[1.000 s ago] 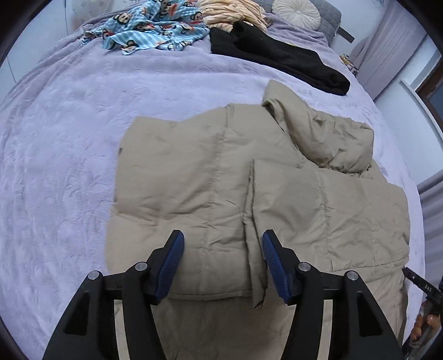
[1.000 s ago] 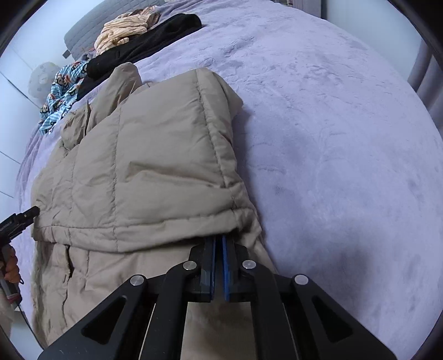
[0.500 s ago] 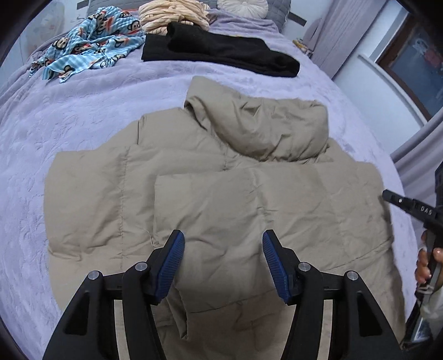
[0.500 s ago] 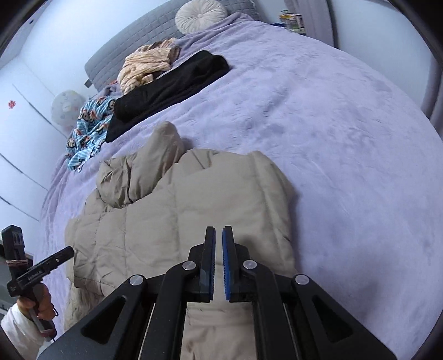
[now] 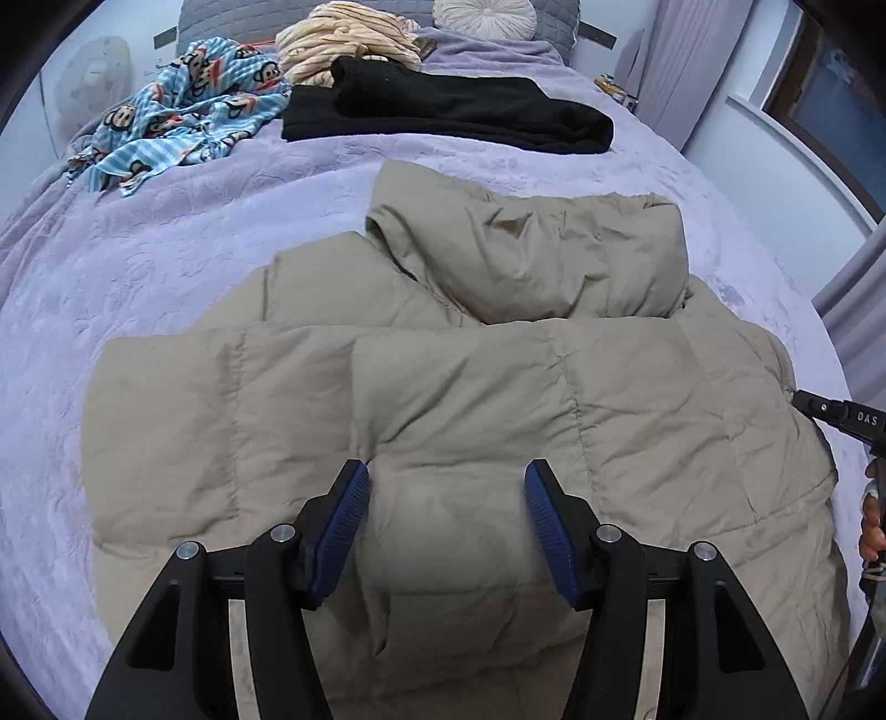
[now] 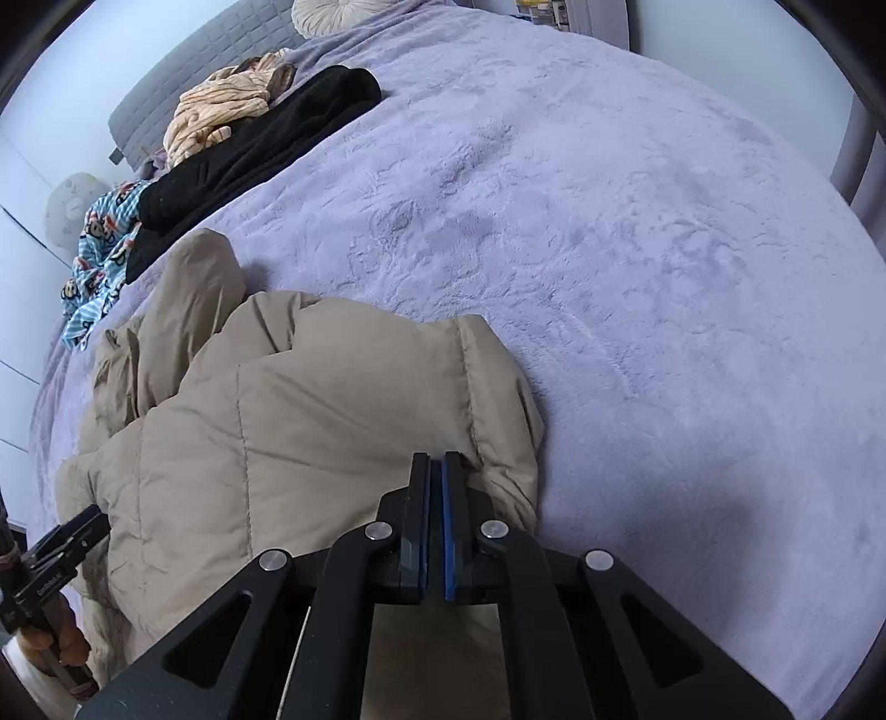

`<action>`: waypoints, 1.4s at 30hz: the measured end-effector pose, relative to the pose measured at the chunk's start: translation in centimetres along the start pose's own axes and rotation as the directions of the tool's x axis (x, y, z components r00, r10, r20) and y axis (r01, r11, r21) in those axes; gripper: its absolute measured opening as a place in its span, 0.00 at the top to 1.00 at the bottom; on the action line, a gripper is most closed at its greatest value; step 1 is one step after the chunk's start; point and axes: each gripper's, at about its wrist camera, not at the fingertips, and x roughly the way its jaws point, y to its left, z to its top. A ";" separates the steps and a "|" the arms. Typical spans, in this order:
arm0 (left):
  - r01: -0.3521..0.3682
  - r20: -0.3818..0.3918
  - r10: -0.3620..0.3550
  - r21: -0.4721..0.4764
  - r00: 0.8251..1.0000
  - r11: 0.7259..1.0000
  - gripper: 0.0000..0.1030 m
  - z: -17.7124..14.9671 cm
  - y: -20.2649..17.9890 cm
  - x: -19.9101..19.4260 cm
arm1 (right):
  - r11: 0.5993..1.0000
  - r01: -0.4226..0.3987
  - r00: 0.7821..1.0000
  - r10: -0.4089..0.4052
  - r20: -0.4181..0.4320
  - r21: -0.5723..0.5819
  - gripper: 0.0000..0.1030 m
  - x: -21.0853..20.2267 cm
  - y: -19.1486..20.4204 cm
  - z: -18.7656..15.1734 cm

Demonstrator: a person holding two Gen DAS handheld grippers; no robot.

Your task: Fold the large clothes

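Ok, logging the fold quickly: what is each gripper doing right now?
Left gripper: open above the beige puffer jacket, holding nothing.
Right gripper: shut; whether it pinches the jacket's edge cannot be told.

Jacket (image 5: pixel 470 399) hem cut off at bottom edge

Bystander items lying on the lilac bedspread (image 5: pixel 166 266).
A black garment (image 5: pixel 443 113) is lying folded beside a blue monkey-print cloth (image 5: pixel 183 111); a cream striped garment (image 5: pixel 349 41) is sitting just behind them, and a round white cushion (image 5: pixel 484 16) is resting against the grey headboard (image 6: pixel 166 88).
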 end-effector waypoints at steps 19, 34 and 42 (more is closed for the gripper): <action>-0.077 -0.095 0.073 -0.039 0.993 0.996 0.41 -5.4 0.6 0.2 | 0.985 0.029 0.999 -0.033 -0.021 -0.168 0.95 -1.2 0.3 -6.8; -0.163 -0.207 0.137 -0.114 0.969 0.980 0.41 -7.9 -3.2 -8.4 | 0.997 -0.068 0.984 0.074 -0.162 0.045 0.50 -8.5 -0.7 -9.0; -0.187 -0.244 0.139 -0.184 0.960 0.965 0.41 -11.5 -5.6 -11.9 | 0.993 -0.091 0.960 0.109 -0.257 0.081 0.40 -10.2 -0.9 -12.5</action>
